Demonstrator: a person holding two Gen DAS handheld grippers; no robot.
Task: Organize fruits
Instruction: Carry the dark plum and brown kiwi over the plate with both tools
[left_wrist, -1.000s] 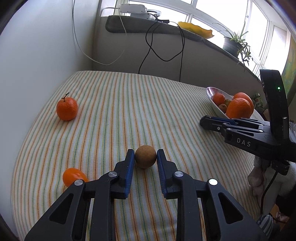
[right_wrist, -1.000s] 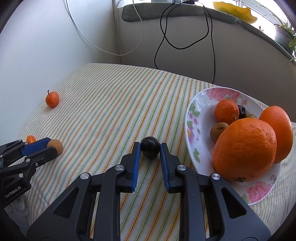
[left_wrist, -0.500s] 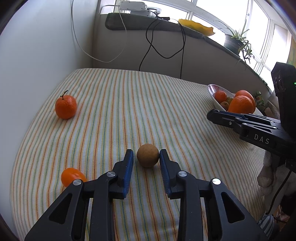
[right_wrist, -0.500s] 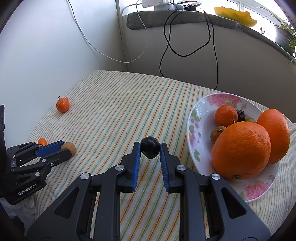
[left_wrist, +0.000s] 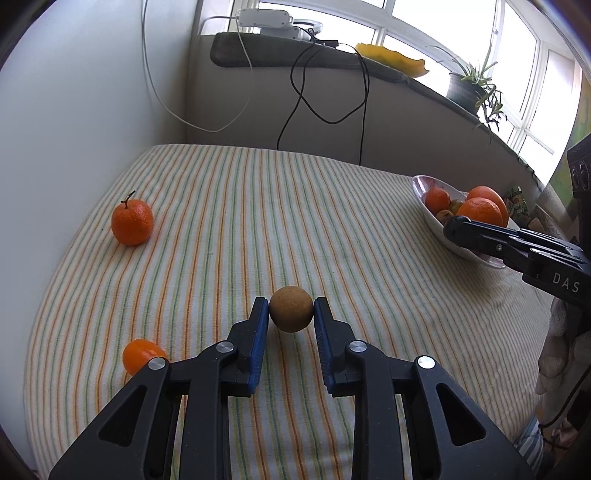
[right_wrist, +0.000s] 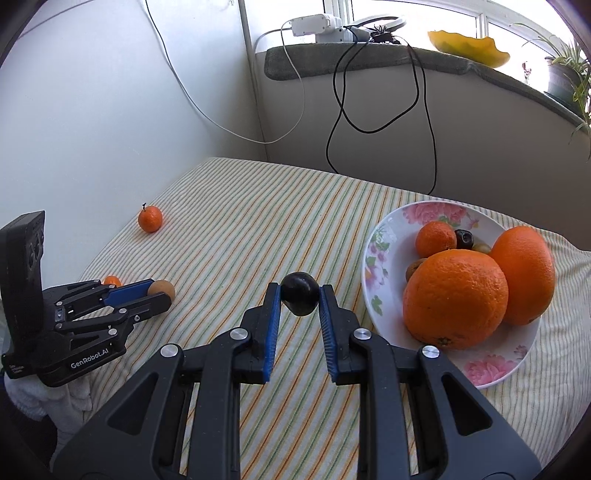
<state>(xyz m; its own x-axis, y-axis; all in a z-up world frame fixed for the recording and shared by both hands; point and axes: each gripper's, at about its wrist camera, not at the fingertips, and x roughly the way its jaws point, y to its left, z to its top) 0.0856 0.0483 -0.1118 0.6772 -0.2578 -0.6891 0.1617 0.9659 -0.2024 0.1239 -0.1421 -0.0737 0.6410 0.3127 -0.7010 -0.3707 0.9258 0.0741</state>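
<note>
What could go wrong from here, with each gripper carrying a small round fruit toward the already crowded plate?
1. The dark plum is pinched only at the fingertips of the right gripper; being round, it could squirt out.
2. The floral plate is crowded by two big oranges, so a dropped fruit might roll off the rim.
3. The left gripper holds the brown fruit equally near the tips, risking a slip.

Black hand-held gripper (left_wrist: 291, 314), blue pads (left_wrist: 258, 343)

Home — windowsill plant (left_wrist: 467, 90), striped tablecloth (left_wrist: 258, 221)
</note>
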